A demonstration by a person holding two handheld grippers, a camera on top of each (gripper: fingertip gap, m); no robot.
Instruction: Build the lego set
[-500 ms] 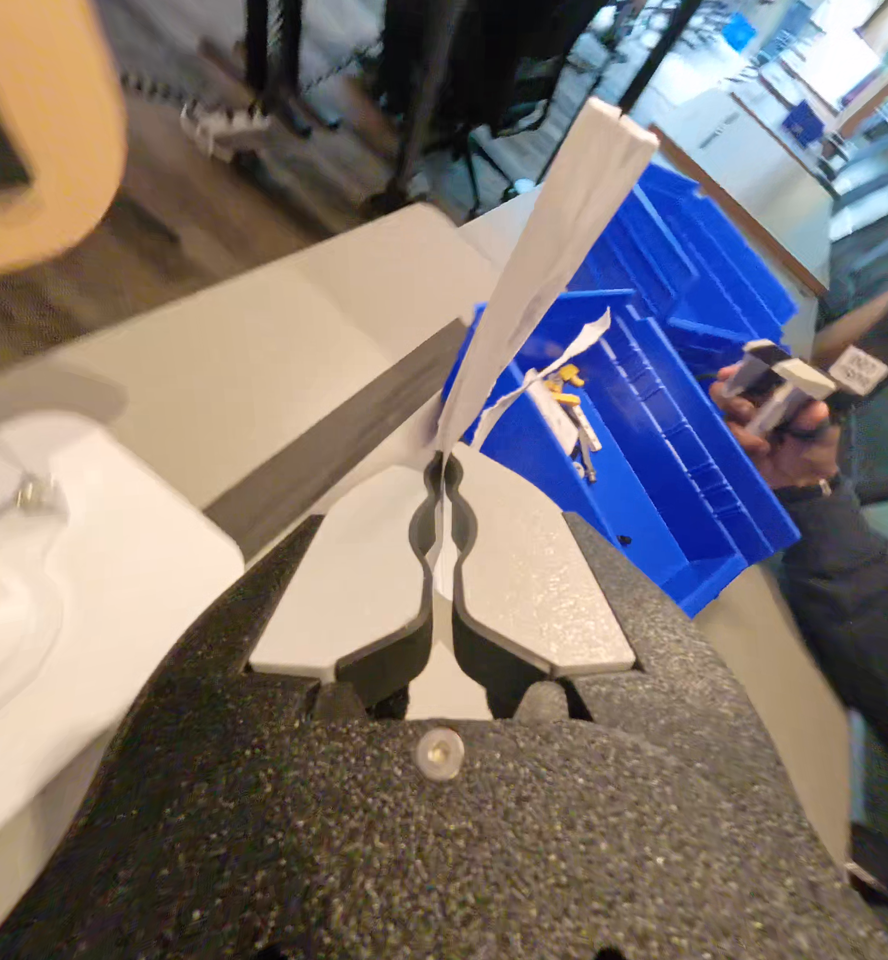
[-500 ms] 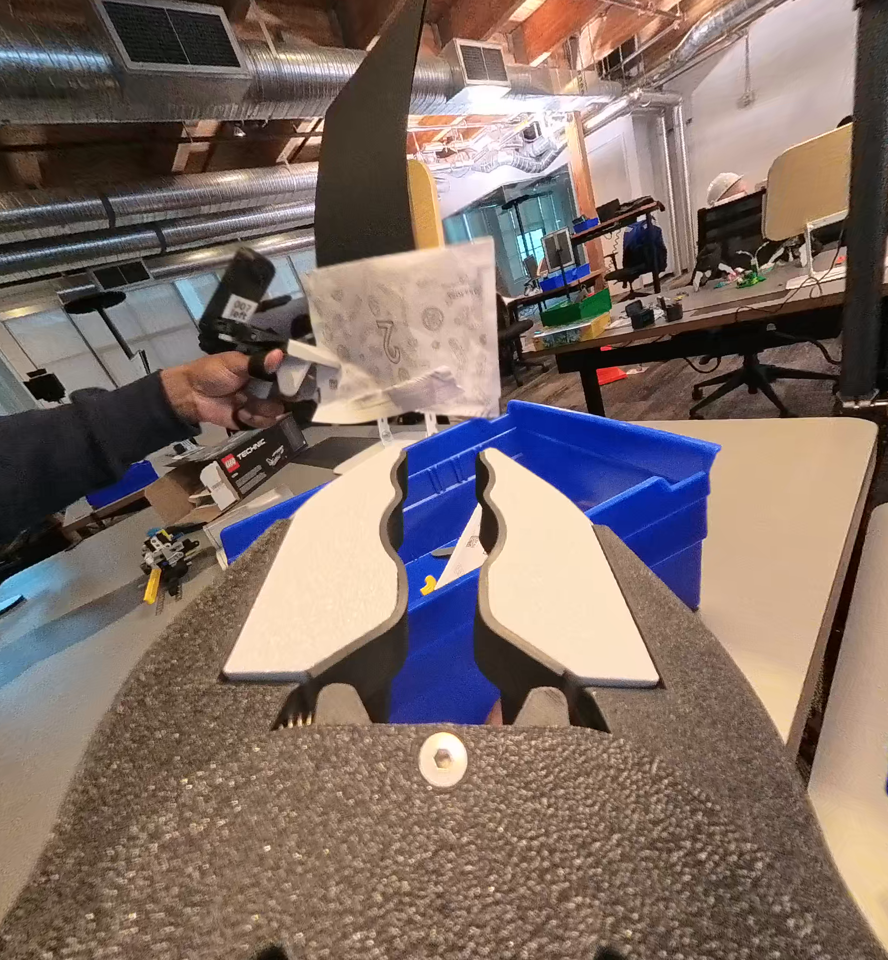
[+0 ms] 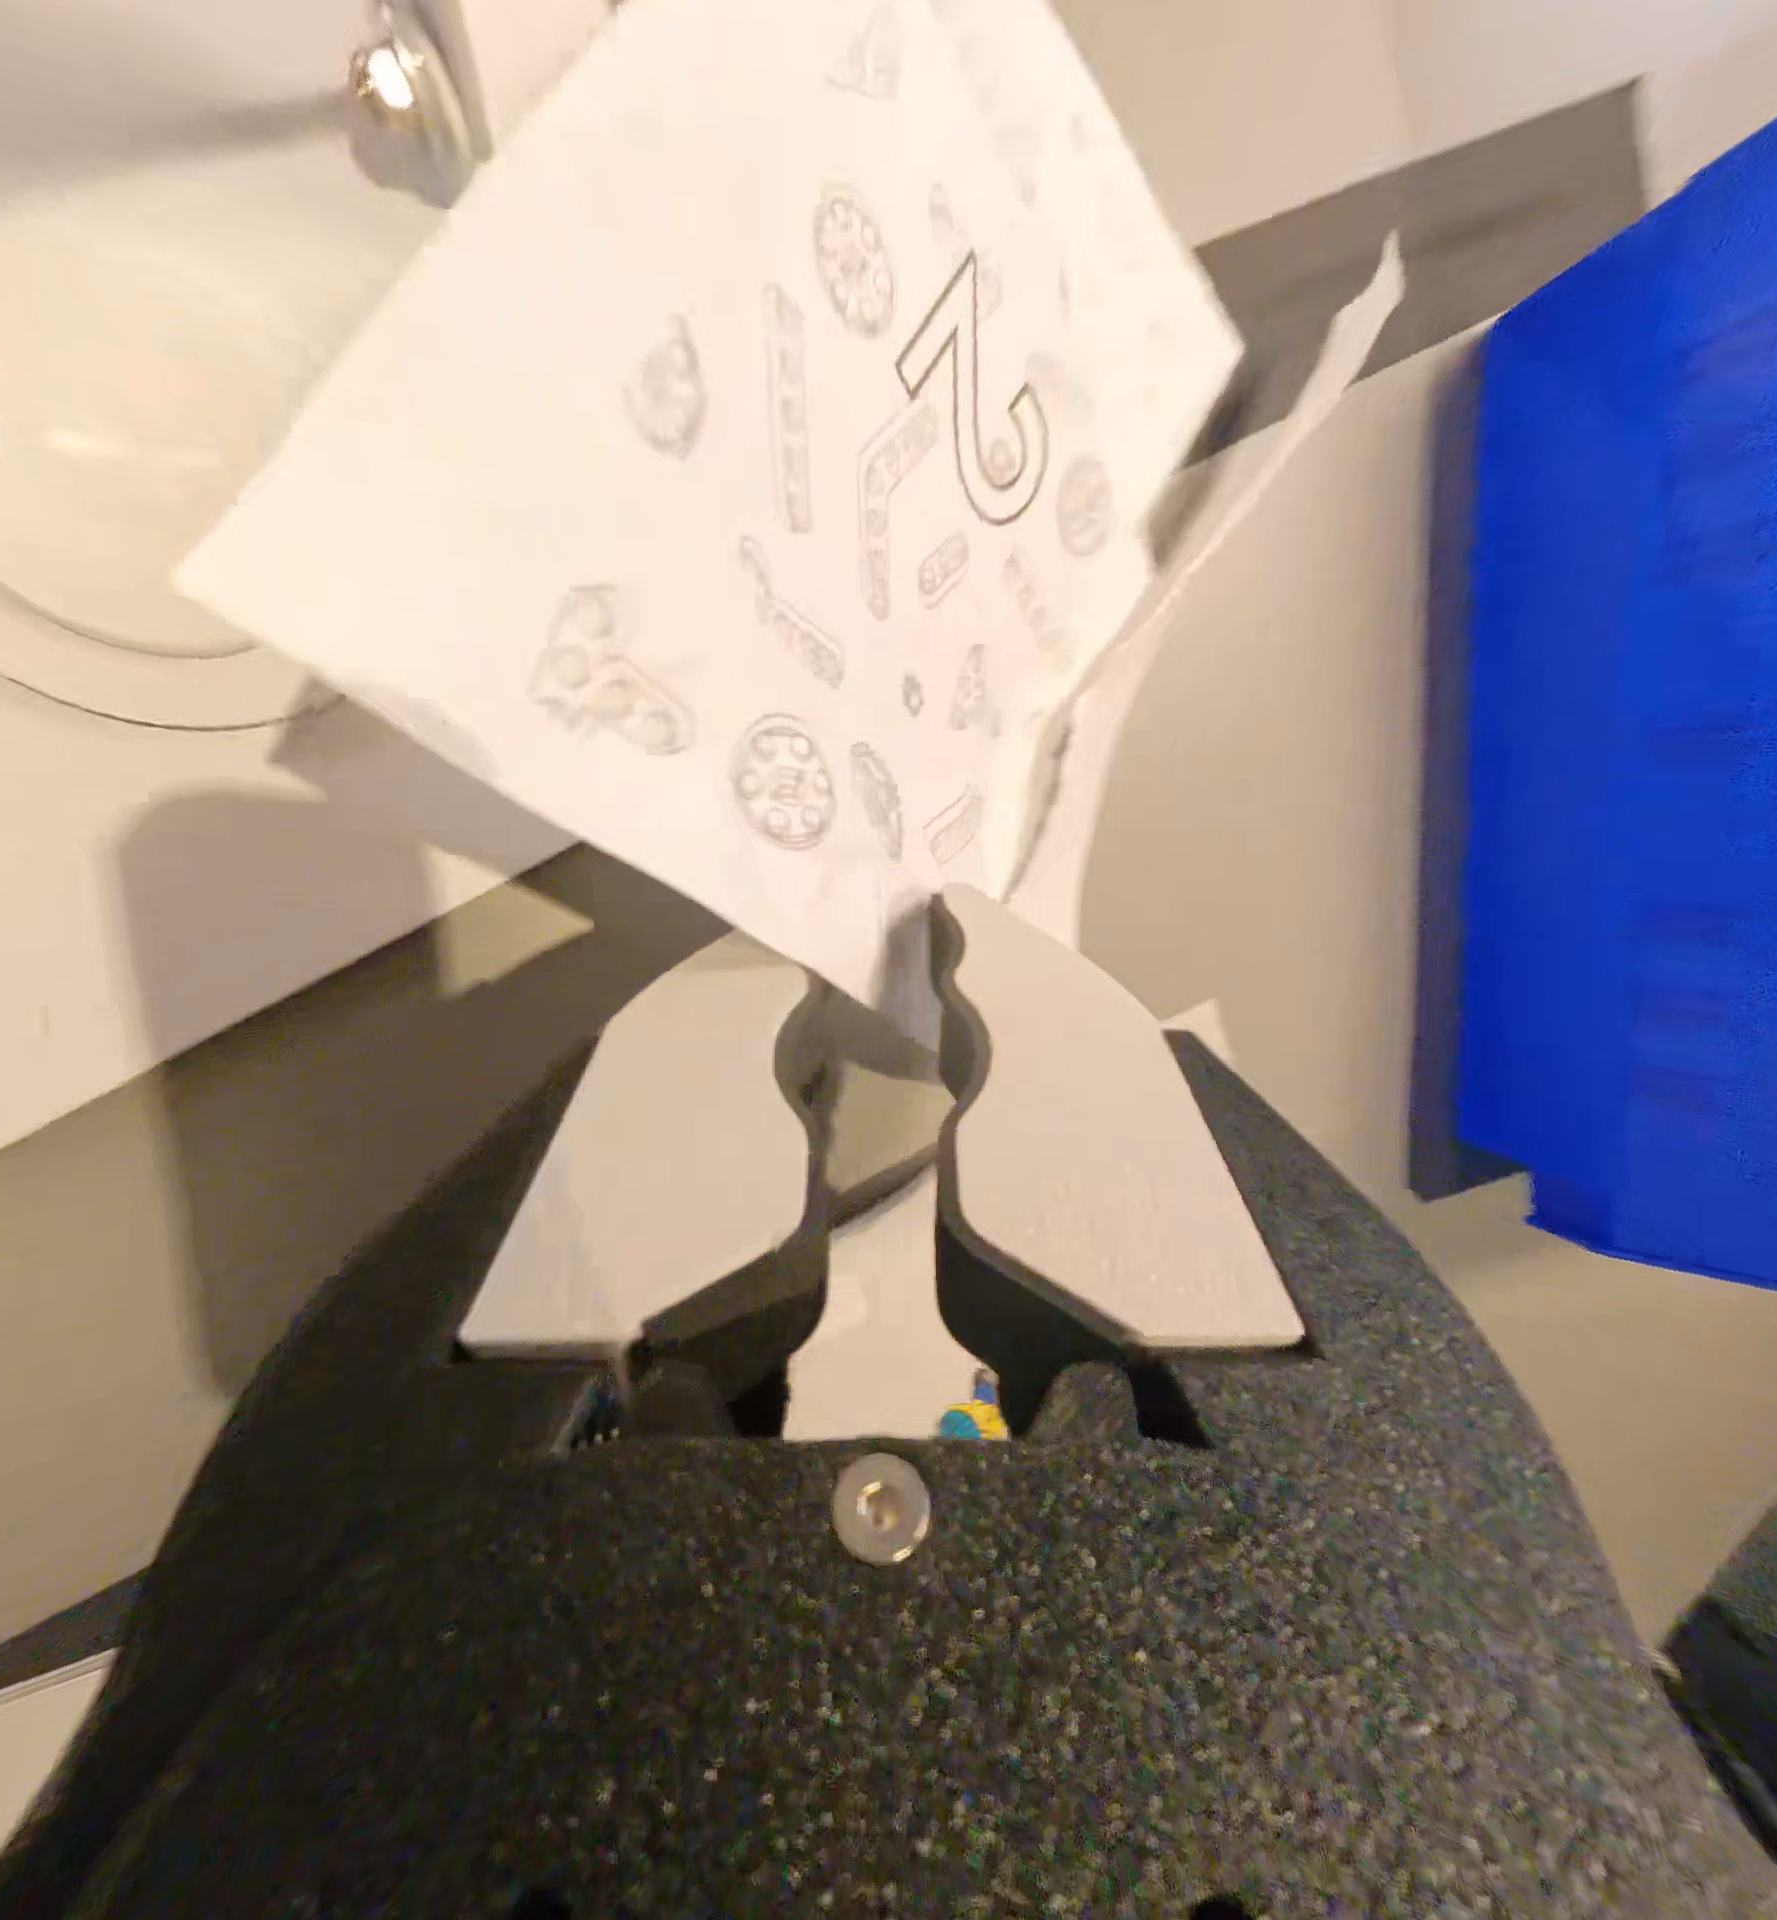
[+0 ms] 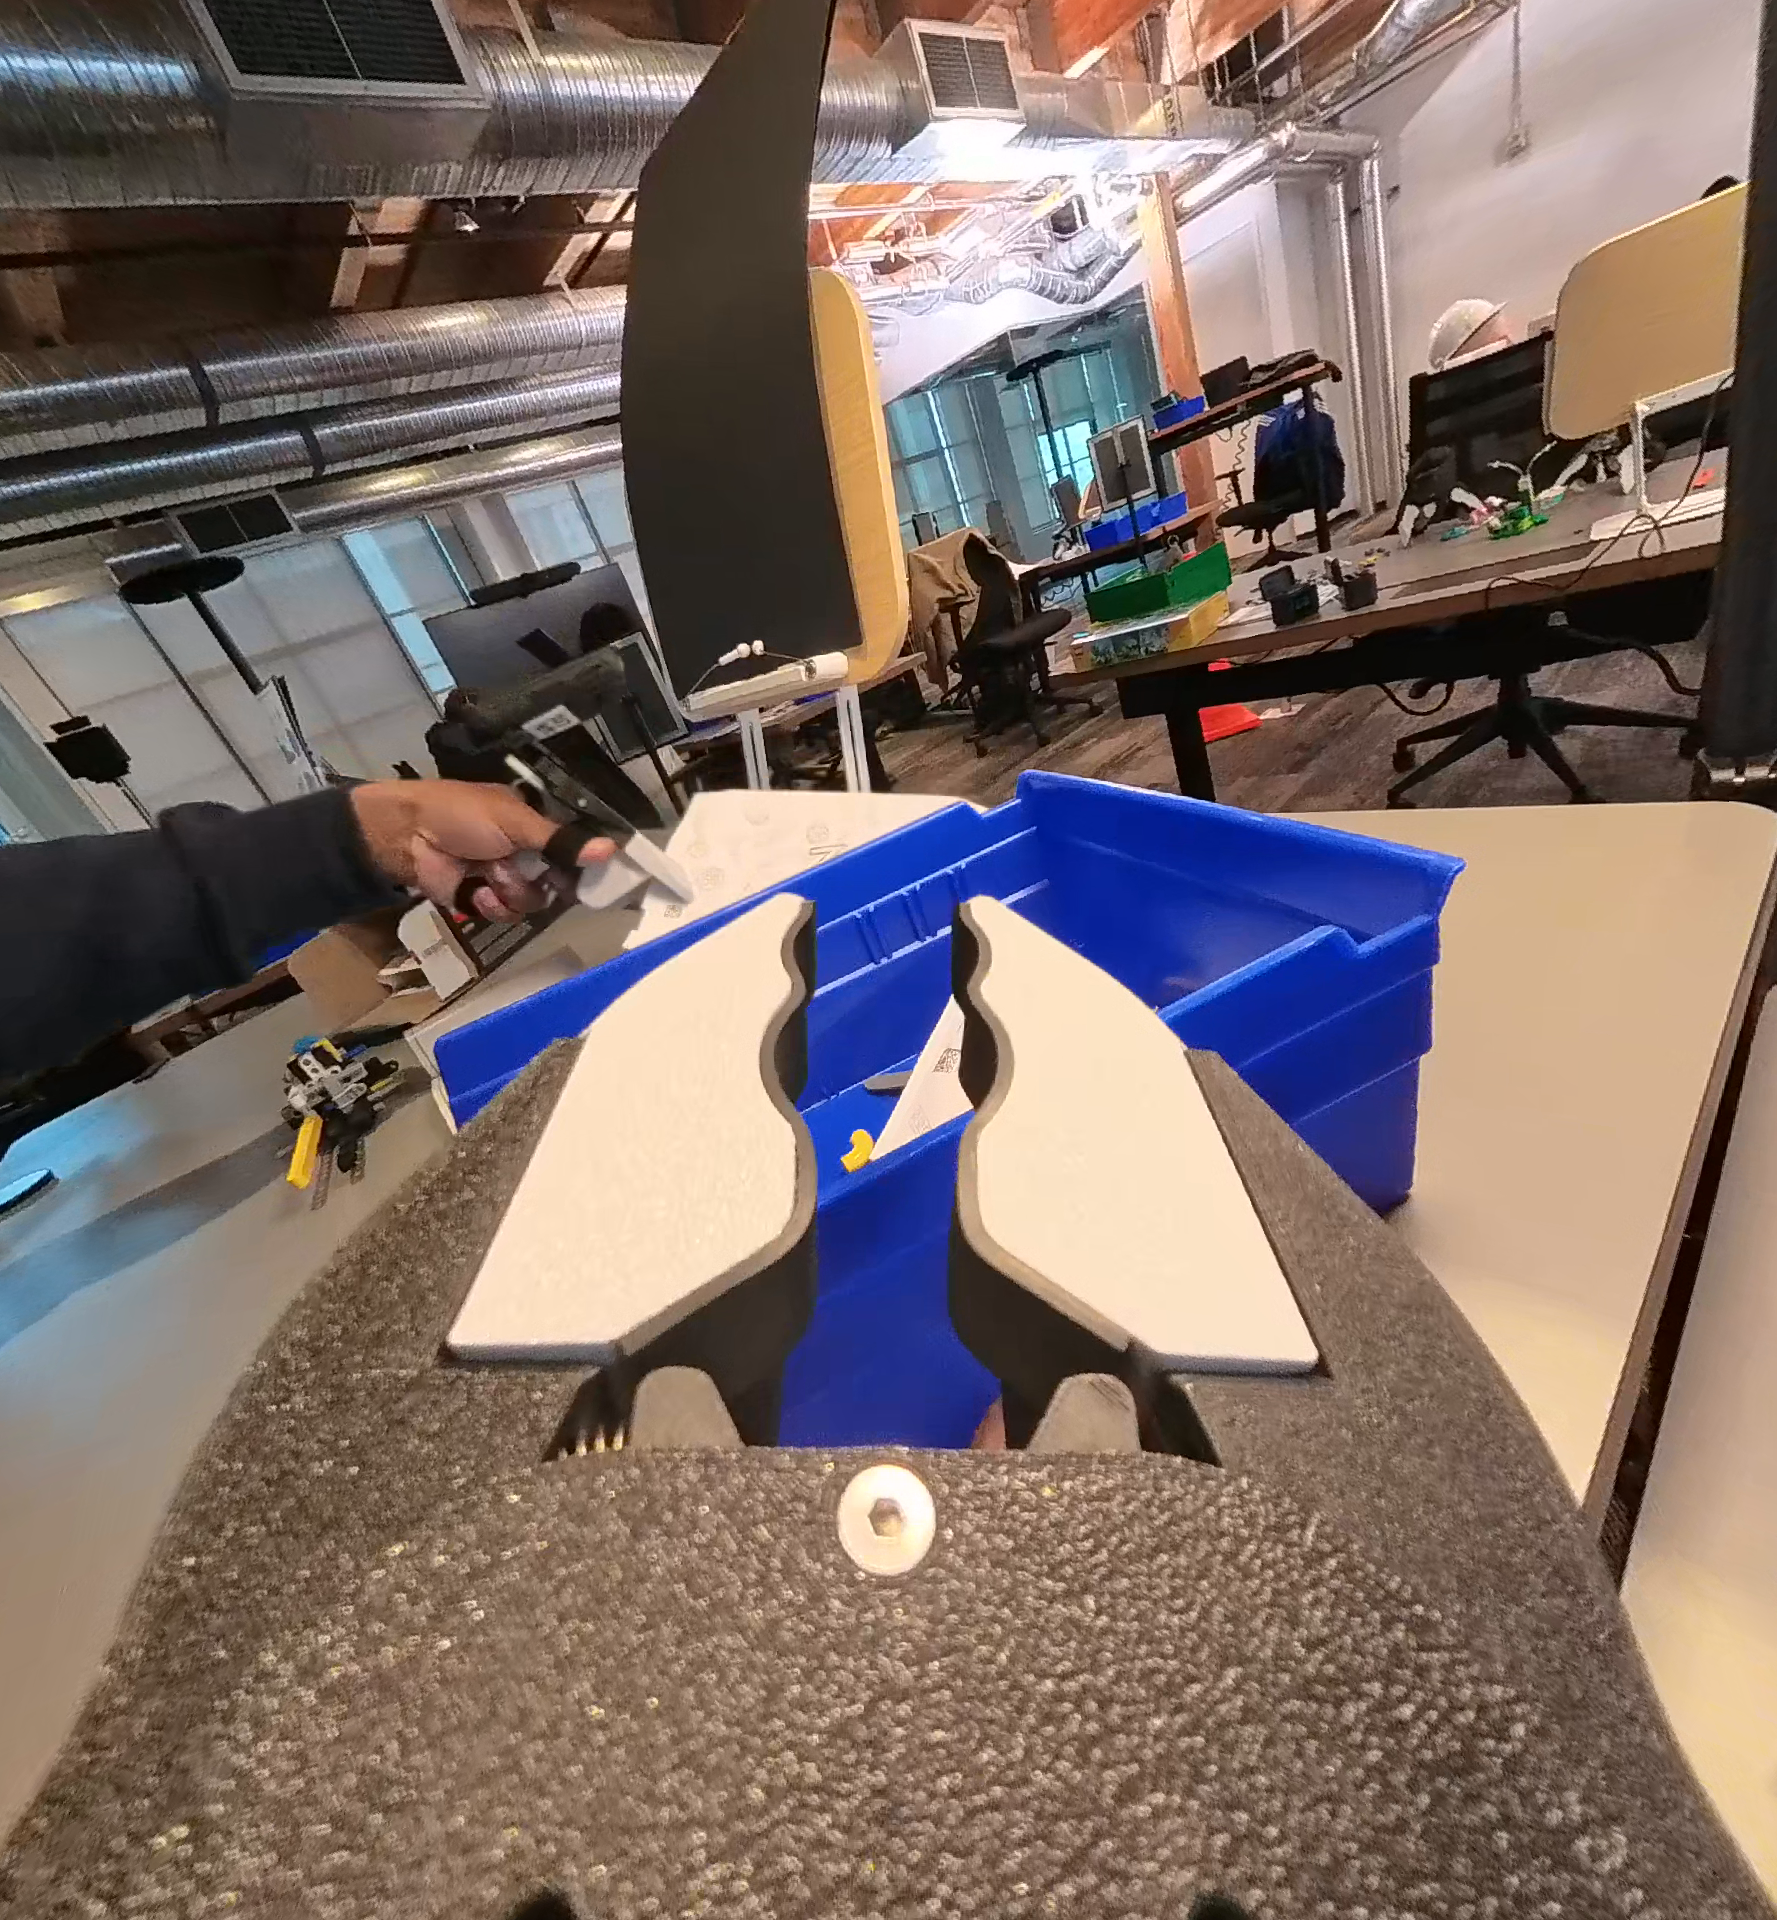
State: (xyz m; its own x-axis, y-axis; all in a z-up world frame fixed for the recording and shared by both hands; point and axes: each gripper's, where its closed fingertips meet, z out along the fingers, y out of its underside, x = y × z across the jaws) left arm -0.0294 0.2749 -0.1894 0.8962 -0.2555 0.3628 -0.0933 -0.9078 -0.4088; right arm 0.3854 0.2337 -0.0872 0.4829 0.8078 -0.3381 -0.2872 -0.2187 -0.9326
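Two claws we see: the left claw (image 3: 925, 935) pinches a torn white paper bag (image 3: 759, 499) just left of the blue bin (image 4: 1123, 935) on the counter (image 4: 1590, 987); the right claw (image 4: 884, 914) gapes empty before that bin, where loose pieces (image 4: 856, 1148) lie.

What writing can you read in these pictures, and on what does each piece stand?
I do not copy writing out; its bearers:
White paper bag in the left gripper: one large printed character among part drawings.
White slip in the blue bin: small printed codes.
Cardboard box: too small to read.
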